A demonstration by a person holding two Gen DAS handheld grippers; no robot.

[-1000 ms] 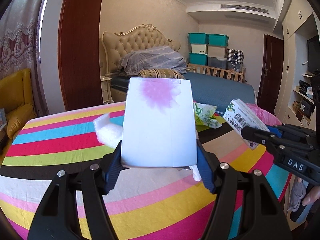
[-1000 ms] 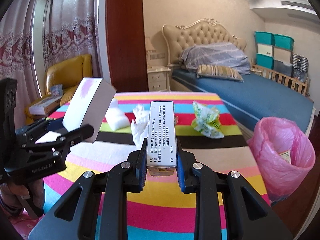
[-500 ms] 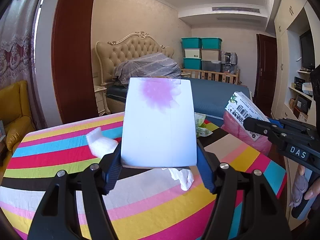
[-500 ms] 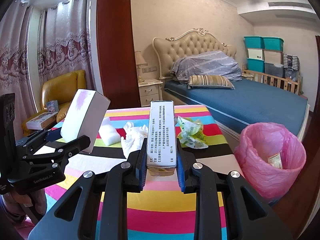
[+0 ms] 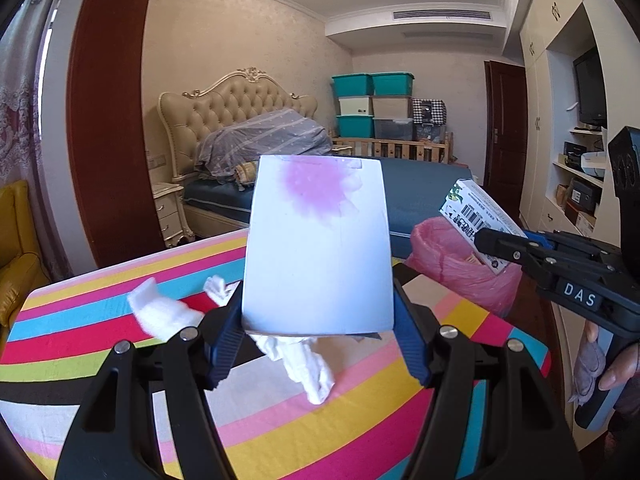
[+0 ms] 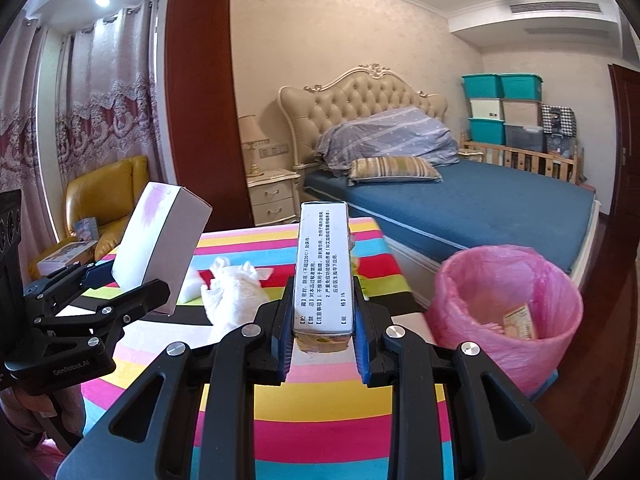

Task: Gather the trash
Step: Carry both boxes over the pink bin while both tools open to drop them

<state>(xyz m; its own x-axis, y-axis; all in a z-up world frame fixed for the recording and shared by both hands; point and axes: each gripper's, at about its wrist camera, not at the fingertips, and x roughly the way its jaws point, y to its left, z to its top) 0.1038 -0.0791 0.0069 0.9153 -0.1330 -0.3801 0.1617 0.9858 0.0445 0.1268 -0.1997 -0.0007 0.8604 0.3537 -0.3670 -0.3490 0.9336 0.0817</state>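
Note:
My left gripper (image 5: 318,320) is shut on a white box with a purple flower print (image 5: 318,240), held above the striped table (image 5: 360,432); the box also shows in the right wrist view (image 6: 160,248). My right gripper (image 6: 323,328) is shut on a narrow medicine box (image 6: 324,272), seen from the left wrist view (image 5: 476,216) over the pink-lined trash bin (image 5: 452,264). That bin (image 6: 508,308) stands right of the table with some trash inside. Crumpled white tissues (image 5: 300,360) (image 6: 236,296) lie on the table.
A white foam pad (image 5: 160,312) lies on the table's left part. A bed (image 6: 460,200) is behind the table, a yellow armchair (image 6: 100,196) to the left, and a dark door frame (image 6: 200,100) at the back.
Both grippers rose and swung right with their boxes. The pink bin has come closer in both views, and the green wrapper is now hidden behind the boxes.

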